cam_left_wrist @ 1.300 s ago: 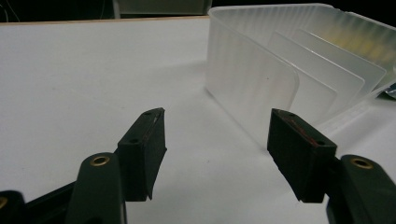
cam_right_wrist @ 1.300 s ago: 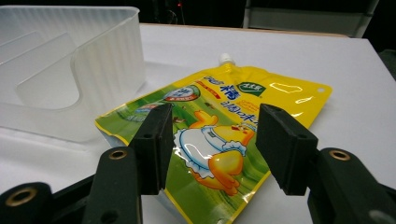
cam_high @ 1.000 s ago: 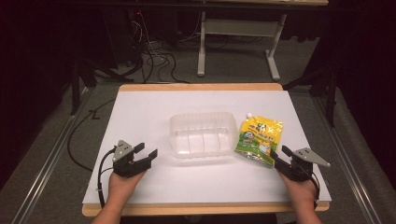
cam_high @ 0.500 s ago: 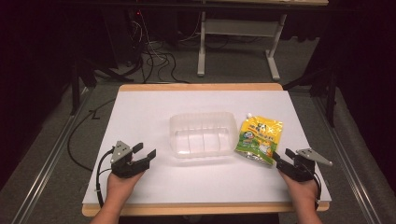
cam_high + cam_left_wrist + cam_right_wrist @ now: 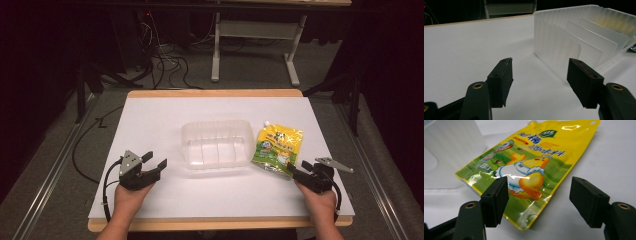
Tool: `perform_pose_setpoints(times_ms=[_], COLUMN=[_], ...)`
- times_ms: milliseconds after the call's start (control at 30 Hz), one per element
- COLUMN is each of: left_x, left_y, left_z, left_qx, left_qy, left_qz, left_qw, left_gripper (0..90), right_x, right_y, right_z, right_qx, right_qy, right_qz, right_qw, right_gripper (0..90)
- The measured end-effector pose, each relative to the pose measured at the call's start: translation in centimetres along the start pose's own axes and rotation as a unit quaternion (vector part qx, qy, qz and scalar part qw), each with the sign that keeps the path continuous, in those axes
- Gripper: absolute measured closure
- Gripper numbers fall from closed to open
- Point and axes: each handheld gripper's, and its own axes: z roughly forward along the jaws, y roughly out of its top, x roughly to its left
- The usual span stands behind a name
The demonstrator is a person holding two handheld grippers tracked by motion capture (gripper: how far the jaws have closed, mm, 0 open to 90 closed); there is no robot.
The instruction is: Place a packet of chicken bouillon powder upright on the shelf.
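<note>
A clear plastic divided bin (image 5: 216, 143) stands at the middle of the white table (image 5: 165, 117). To its right lies a flat yellow pouch (image 5: 277, 149) printed with a cartoon duck. My right gripper (image 5: 298, 173) sits just short of the pouch's near corner; its jaws have just been opening and stand wide, nothing pressed between them. The right gripper view has the pouch (image 5: 529, 167) lying ahead of the right gripper (image 5: 539, 202). My left gripper (image 5: 154, 161) rests open at the table's left front. In its own view the left gripper (image 5: 540, 83) faces the bin (image 5: 579, 42).
Beyond the table's far edge are a metal desk frame (image 5: 255, 45) and loose cables (image 5: 165, 65) on the floor. A cable (image 5: 85, 150) trails off the table's left side. Bare white surface lies between the two hands.
The right gripper's jaws have spread wider and the hand has drawn back slightly from the pouch's corner. The left gripper, bin and pouch have stayed put.
</note>
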Motion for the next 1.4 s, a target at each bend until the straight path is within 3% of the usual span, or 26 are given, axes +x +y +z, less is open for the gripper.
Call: perform_pose_setpoints(times_ms=[67,233,267,333,367,433,467,500,533,567,667,700,800,900,1067,1133,1333,1367,1400], left_x=[0.0,0.1,0.1,0.1,0.1,0.2,0.2,0.3,0.3,0.3,0.4,0.6,0.6,0.4,0.0,-0.2,-0.4,-0.4,-0.4], left_y=[0.0,-0.2,-0.2,-0.2,-0.2,-0.2,-0.2,-0.2,-0.2,-0.2,-0.3,-0.3,-0.3,-0.3,-0.3,-0.4,-0.4,-0.4,-0.4], left_z=[0.0,-0.1,-0.2,-0.2,-0.2,0.0,0.0,0.1,0.1,0.1,0.0,-0.1,-0.1,-0.1,0.2,0.3,0.6,0.6,0.6], left_qx=[0.001,0.005,0.006,0.006,0.006,0.006,0.008,0.009,0.009,0.009,0.011,0.013,0.012,0.012,0.021,0.025,0.027,0.028,0.029], left_qy=[0.000,0.002,0.002,0.002,0.002,0.004,0.006,0.008,0.008,0.010,0.013,0.007,0.004,0.000,-0.007,-0.008,-0.010,-0.010,-0.011], left_qz=[0.001,0.003,0.005,0.005,0.005,0.003,0.004,0.001,0.001,0.002,0.007,0.001,-0.004,-0.003,0.005,0.008,0.009,0.009,0.009], left_qw=[1.0000,1.0000,1.0000,1.0000,1.0000,1.0000,0.9999,0.9999,0.9999,0.9999,0.9998,0.9999,0.9999,0.9999,0.9998,0.9996,0.9995,0.9995,0.9995], left_gripper=[38.0,37.9,37.9,37.9,38.0,37.9,37.9,38.0,37.9,38.0,37.9,39.2,39.5,39.6,40.3,40.4,40.6,40.6,40.6], right_x=[0.5,0.7,0.3,0.0,-1.0,-1.5,-2.1,-3.2,-3.2,-4.1,-4.8,-5.6,-6.3,-7.1,-8.1,-8.6,-8.6,-8.7,-8.7], right_y=[-0.1,0.1,1.0,1.8,3.4,4.1,4.7,5.4,5.4,5.8,6.1,6.4,6.7,7.3,8.0,8.3,8.6,8.4,8.4], right_z=[0.4,0.5,0.5,0.6,1.4,2.0,2.9,4.6,4.6,5.8,6.7,7.4,8.0,8.7,9.4,10.0,10.6,10.5,10.5], right_qx=[0.008,0.010,-0.005,-0.010,-0.019,-0.017,-0.014,0.000,0.000,0.008,0.012,0.014,0.019,0.016,0.020,0.021,0.036,0.035,0.035], right_qy=[0.008,0.015,0.011,0.004,-0.007,-0.019,-0.024,-0.027,-0.027,-0.028,-0.027,-0.017,-0.014,0.004,0.016,0.037,0.050,0.062,0.062], right_qz=[-0.011,-0.007,-0.009,-0.011,0.002,0.002,0.008,0.028,0.028,0.045,0.050,0.064,0.074,0.099,0.119,0.129,0.131,0.132,0.132], right_qw=[0.9999,0.9998,0.9999,0.9999,0.9998,0.9997,0.9996,0.9992,0.9992,0.9986,0.9983,0.9977,0.9970,0.9949,0.9926,0.9907,0.9895,0.9887,0.9887], right_gripper=[30.5,29.4,32.4,35.1,37.6,37.7,37.8,37.1,37.1,36.4,34.9,32.9,32.1,31.1,32.0,35.5,41.4,51.0,51.0])
